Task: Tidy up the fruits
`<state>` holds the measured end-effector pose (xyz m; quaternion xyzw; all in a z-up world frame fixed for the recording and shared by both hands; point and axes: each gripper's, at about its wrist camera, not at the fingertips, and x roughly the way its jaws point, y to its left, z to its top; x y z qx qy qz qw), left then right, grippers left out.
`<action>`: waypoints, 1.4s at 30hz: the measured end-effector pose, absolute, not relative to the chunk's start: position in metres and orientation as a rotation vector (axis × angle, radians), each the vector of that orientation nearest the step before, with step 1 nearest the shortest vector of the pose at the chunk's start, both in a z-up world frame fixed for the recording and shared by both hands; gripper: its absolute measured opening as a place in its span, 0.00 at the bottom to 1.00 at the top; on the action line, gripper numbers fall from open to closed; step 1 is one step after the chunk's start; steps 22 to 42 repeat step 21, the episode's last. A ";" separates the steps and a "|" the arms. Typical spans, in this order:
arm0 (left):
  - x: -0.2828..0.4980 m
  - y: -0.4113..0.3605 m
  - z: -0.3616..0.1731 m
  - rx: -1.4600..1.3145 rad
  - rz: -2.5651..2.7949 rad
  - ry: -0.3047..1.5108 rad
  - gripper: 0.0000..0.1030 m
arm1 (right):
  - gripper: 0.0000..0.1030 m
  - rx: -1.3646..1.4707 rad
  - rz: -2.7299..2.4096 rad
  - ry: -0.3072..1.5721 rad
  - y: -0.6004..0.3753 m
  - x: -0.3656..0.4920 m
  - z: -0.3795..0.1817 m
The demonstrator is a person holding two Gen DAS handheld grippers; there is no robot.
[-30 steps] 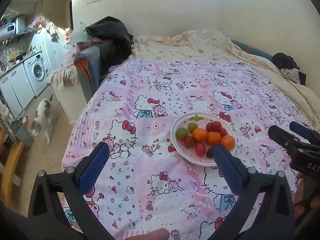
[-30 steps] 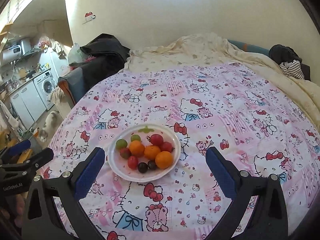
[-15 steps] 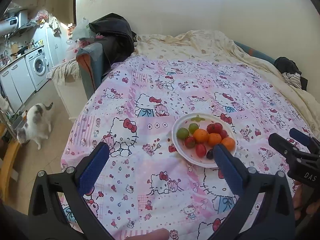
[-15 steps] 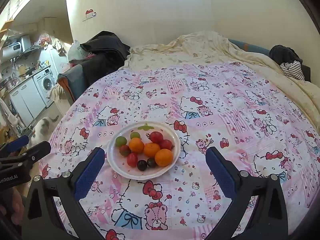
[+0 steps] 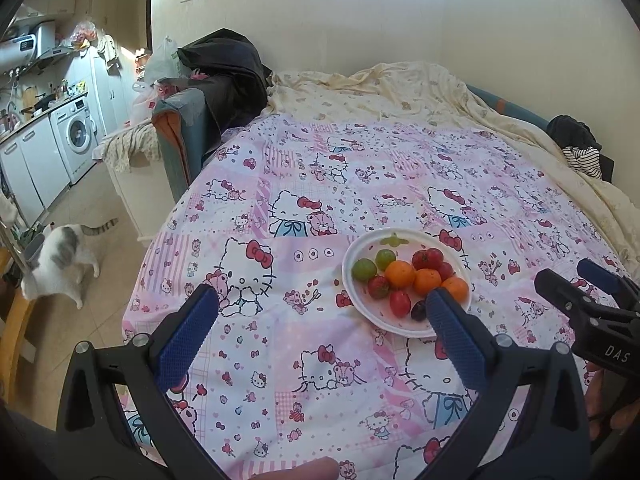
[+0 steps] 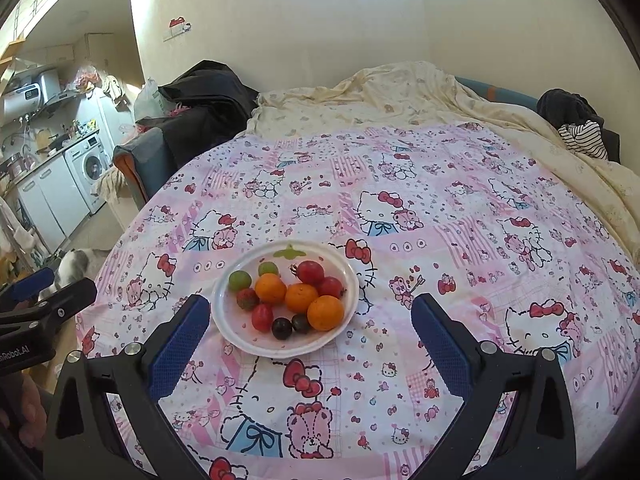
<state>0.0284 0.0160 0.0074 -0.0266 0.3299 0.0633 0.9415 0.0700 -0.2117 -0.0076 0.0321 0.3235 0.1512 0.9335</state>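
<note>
Currently: fruits [image 6: 294, 300] all on white plate [image 6: 224, 322], 12 o'clock of right gripper [image 6: 310, 330] | left gripper [image 5: 322, 330] — both spread wide, empty | step: gathered-done or pre-sorting — undecidable.

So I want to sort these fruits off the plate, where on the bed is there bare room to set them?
The quilt is bare all round the plate: a wide patch to its right, another beyond it toward the cream blanket, and a strip to its left. The only crowding is the fruit piled on the plate.
</note>
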 end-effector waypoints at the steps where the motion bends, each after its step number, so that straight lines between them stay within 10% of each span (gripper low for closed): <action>1: 0.028 0.016 0.008 -0.056 0.129 0.673 1.00 | 1.00 0.065 0.308 0.660 -0.212 0.070 -0.007; 42: 0.028 0.019 0.005 -0.078 0.131 0.688 1.00 | 1.00 0.047 0.300 0.666 -0.209 0.069 -0.010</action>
